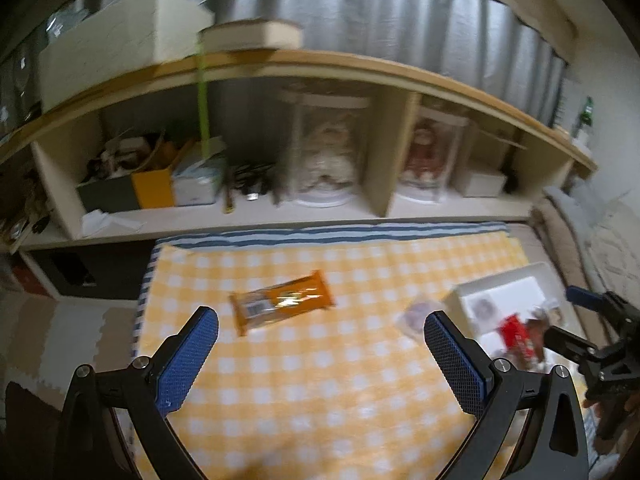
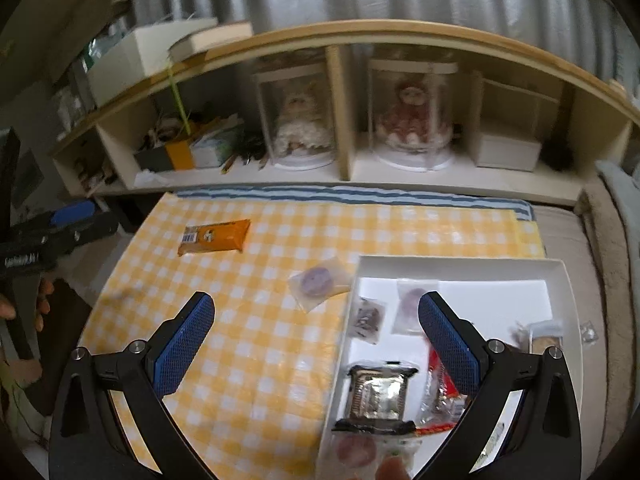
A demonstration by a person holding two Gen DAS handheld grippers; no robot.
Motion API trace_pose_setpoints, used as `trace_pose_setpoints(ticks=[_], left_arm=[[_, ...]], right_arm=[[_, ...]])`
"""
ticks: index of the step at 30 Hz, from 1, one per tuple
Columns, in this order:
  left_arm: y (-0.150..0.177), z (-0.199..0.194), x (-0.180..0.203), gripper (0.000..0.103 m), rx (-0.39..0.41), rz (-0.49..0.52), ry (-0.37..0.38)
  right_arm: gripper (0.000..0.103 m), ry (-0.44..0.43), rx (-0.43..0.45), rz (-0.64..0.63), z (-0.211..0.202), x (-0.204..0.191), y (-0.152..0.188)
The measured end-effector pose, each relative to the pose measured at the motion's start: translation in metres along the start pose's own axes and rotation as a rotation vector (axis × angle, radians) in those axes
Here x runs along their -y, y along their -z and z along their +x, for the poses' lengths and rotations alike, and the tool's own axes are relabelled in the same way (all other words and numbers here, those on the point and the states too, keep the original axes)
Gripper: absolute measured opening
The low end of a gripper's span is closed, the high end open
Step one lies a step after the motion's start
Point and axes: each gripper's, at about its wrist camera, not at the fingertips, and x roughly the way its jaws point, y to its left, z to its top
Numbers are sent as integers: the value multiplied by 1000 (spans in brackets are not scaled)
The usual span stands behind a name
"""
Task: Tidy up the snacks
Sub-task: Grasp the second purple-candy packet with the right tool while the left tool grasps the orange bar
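An orange snack packet [image 1: 282, 302] lies on the yellow checked cloth [image 1: 320, 380], just ahead of my open, empty left gripper [image 1: 320, 336]. It also shows in the right wrist view [image 2: 215, 237]. A clear bag with a purple cookie [image 2: 318, 283] lies beside the white tray [image 2: 460, 264], which holds several wrapped snacks, among them a dark foil pack [image 2: 378, 394] and a red pack [image 2: 438, 372]. My right gripper [image 2: 314, 318] is open and empty, above the tray's left wall. The tray shows at the right in the left wrist view [image 1: 504, 284].
A low wooden shelf [image 2: 344, 32] runs behind the cloth, with two dolls in clear cases [image 2: 300, 120], boxes and clutter. Books and a white box sit on top [image 1: 120, 44]. A beige mattress edge [image 2: 568, 240] lies right of the tray.
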Motion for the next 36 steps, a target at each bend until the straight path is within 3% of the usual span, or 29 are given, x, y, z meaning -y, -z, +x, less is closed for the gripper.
trace_pose_setpoints(ticks=[9, 12, 14, 19, 26, 31, 36], left_arm=[[-32, 82, -58, 103, -61, -22, -73], [-42, 116, -68, 103, -81, -35, -75], [-47, 142, -78, 103, -98, -47, -86], [-52, 207, -96, 103, -152, -58, -118], [-43, 265, -103, 103, -212, 0, -171], [-30, 283, -106, 103, -236, 38, -175], [-13, 274, -104, 103, -235, 41, -122]], right_arm=[[103, 33, -112, -217, 66, -16, -17], [100, 92, -201, -352, 101, -18, -15], [92, 112, -255, -444, 120, -19, -10], [92, 200, -373, -643, 168, -21, 2], [92, 329, -460, -826, 219, -21, 7], [92, 359, -463, -871, 240, -22, -5], [92, 365, -414, -746, 250, -17, -37]])
